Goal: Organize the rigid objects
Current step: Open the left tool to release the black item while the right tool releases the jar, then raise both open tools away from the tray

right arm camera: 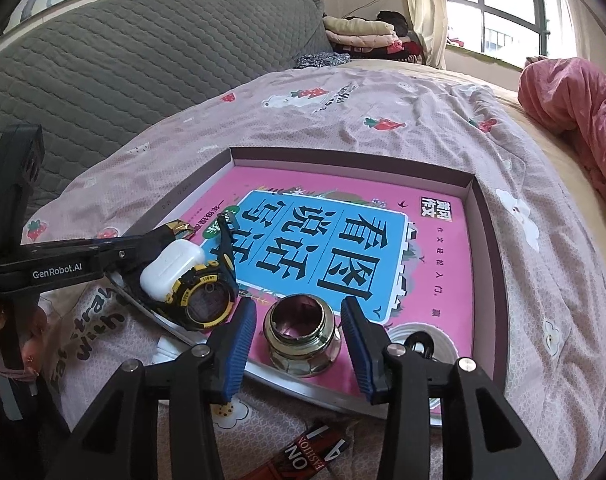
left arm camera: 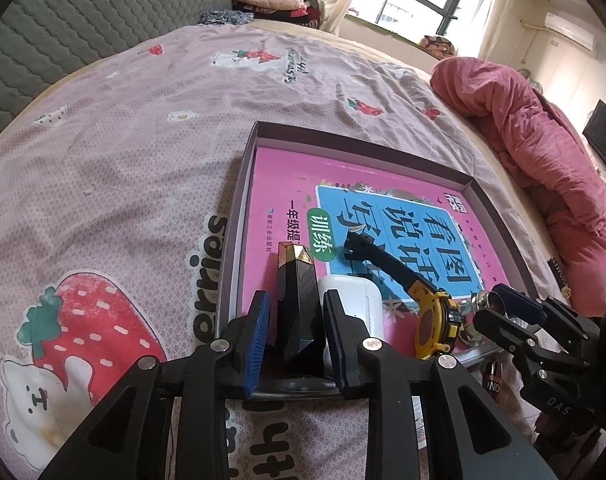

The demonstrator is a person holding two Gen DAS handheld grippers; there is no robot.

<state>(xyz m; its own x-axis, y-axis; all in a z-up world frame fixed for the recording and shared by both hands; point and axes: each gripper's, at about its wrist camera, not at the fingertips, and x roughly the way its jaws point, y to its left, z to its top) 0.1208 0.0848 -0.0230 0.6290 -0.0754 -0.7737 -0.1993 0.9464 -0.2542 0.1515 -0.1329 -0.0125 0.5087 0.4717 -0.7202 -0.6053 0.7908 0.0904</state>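
Note:
A shallow dark box (left arm camera: 239,216) (right arm camera: 491,240) lies on the bed with a pink book (left arm camera: 279,184) (right arm camera: 439,248) flat inside. A black faceted case with a gold tip (left arm camera: 299,312) (right arm camera: 177,229) stands on the book between the jaws of my left gripper (left arm camera: 297,296); a gap shows at the left pad, so it is open. Beside it lie a white earbud case (left arm camera: 361,300) (right arm camera: 171,264) and a yellow-and-black watch (left arm camera: 435,324) (right arm camera: 207,298). My right gripper (right arm camera: 299,303) (left arm camera: 491,304) is open around a metal threaded fitting (right arm camera: 303,336) resting on the book.
A white ring with a black clip (right arm camera: 421,342) sits in the box's near right corner. A red-and-black label strip (right arm camera: 303,448) lies on the sheet in front. A pink quilt (left arm camera: 543,140) is heaped at the right, and a grey padded headboard (right arm camera: 143,52) stands behind.

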